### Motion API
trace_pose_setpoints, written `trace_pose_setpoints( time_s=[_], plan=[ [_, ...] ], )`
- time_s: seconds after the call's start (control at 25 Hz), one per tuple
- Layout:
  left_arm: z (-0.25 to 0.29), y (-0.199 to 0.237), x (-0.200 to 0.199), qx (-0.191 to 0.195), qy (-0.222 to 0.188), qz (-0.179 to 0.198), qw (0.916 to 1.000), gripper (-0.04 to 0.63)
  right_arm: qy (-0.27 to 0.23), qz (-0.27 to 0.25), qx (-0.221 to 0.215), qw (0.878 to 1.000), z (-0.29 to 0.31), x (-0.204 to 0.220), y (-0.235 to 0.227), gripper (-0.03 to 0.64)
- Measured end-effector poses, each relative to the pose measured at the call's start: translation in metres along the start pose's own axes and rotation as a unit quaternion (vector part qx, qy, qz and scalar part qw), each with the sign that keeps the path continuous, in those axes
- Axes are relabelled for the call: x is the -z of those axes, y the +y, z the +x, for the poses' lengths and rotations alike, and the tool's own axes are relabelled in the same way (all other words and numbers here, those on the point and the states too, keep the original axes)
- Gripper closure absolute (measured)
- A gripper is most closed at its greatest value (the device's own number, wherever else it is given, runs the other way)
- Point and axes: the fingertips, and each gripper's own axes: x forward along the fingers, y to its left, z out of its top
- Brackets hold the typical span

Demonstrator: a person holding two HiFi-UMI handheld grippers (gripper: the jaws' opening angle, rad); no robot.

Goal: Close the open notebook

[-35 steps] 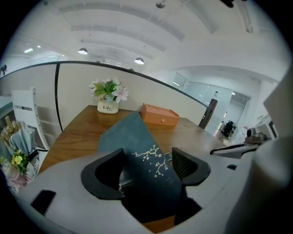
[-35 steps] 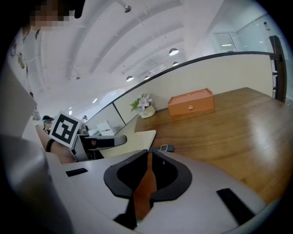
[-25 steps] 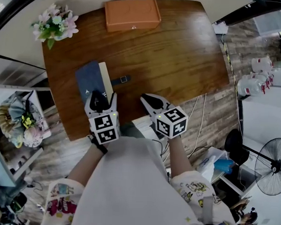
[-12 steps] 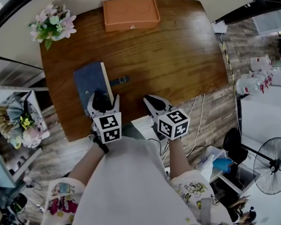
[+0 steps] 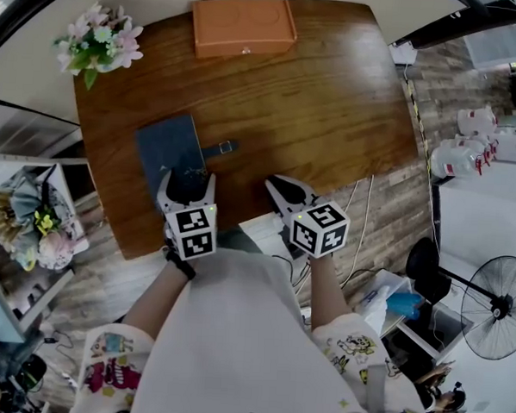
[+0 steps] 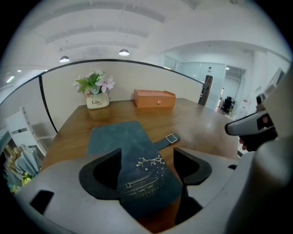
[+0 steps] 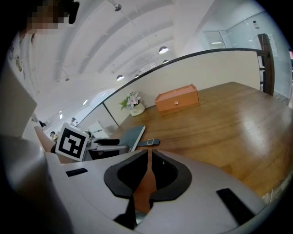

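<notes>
The notebook (image 5: 166,149) lies closed and flat on the left part of the wooden table (image 5: 332,102), dark blue cover up. Its strap (image 5: 222,146) sticks out to the right. In the left gripper view the cover (image 6: 123,144) carries a pale line drawing, and the strap's clasp (image 6: 171,138) rests on the wood. My left gripper (image 5: 188,179) hovers over the notebook's near end, open (image 6: 147,155), its jaws apart and not pressing on the cover. My right gripper (image 5: 280,187) is at the table's near edge, shut (image 7: 149,157) with nothing in it.
An orange box (image 5: 243,26) stands at the table's far edge. A pot of flowers (image 5: 98,44) sits at the far left corner. Off the table's right side are cables, white containers and a fan (image 5: 494,304) on the floor.
The cream page edge that showed along the notebook's right side is gone; the cover now lies flat. Both grippers have barely moved.
</notes>
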Motion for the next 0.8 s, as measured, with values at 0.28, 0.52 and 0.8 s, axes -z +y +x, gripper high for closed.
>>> trace_pose_setpoints(
  time_s=[0.28,0.52,0.8],
  plan=[
    [-0.007,0.016,-0.009,0.0,-0.016,-0.004,0.9999,0.262,0.003,-0.016,-0.011,1.0,0.011,-0.01,0.011,0.592],
    [-0.025,0.046,-0.027,-0.017,-0.048,-0.01,0.9987,0.262,-0.003,-0.048,-0.032,0.998,0.024,-0.032,0.034,0.592],
    [-0.061,0.088,-0.06,-0.037,-0.109,-0.024,0.993,0.262,-0.031,-0.101,-0.07,0.992,0.042,-0.073,0.078,0.592]
  ],
)
